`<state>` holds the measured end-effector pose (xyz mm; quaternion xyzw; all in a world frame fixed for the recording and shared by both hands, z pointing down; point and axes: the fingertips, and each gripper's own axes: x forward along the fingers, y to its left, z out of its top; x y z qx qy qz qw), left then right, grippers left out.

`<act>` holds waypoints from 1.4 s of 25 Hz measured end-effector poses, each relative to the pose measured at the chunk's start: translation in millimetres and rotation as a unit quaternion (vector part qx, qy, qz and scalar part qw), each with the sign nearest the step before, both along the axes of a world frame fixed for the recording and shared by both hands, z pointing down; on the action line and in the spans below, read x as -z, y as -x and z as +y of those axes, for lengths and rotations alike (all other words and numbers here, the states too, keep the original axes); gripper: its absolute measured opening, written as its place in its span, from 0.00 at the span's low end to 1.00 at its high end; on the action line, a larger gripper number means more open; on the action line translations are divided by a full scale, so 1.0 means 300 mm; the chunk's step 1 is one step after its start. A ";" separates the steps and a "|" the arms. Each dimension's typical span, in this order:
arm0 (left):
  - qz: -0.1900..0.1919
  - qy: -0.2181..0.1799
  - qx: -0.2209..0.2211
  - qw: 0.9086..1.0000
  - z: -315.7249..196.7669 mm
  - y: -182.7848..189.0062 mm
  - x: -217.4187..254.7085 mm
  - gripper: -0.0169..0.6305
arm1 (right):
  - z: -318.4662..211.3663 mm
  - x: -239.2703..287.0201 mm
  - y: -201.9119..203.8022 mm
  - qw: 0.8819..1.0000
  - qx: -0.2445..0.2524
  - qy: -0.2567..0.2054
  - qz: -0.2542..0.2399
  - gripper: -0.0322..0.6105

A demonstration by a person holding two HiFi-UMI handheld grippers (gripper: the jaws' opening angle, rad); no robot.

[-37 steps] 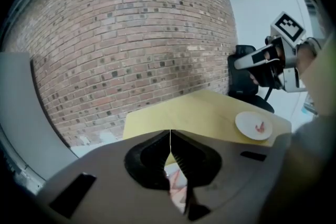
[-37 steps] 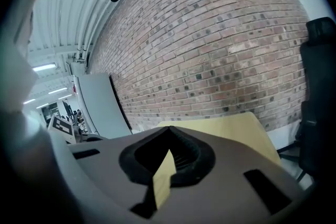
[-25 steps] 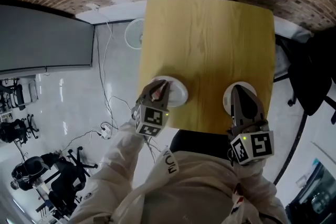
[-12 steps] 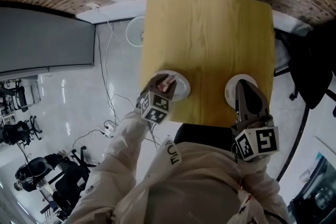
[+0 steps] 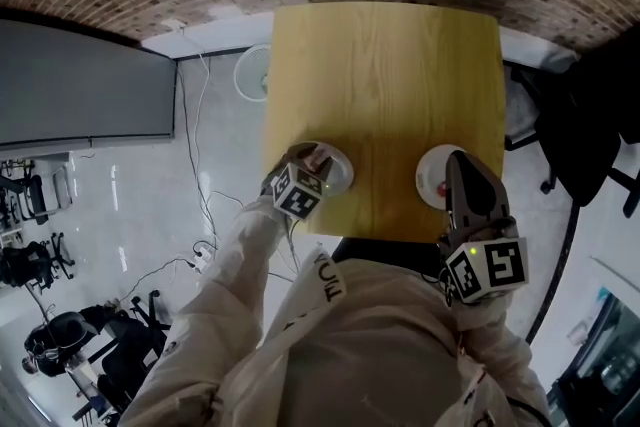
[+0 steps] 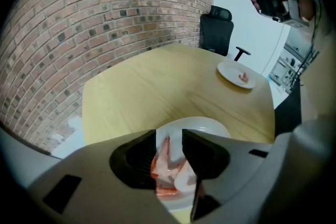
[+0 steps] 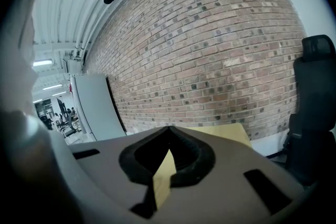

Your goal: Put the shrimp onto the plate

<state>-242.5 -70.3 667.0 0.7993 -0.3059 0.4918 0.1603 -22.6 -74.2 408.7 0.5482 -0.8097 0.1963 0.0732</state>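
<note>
Pink-orange, glossy shrimp shows against the white plate.

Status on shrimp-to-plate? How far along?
Nearly done for this piece. Done: the shrimp is down at the left plate. In hand: the left tongs have just been opening, with the shrimp between them and not visibly pinched. Left: lift the tongs clear. A pink piece lies on the right plate; the right tongs are shut and empty.
</note>
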 end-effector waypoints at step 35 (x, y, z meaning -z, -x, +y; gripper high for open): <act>-0.014 0.049 -0.017 0.999 0.019 0.026 -0.051 0.15 | -0.017 0.007 -0.027 1.000 -0.017 0.004 -0.003 0.09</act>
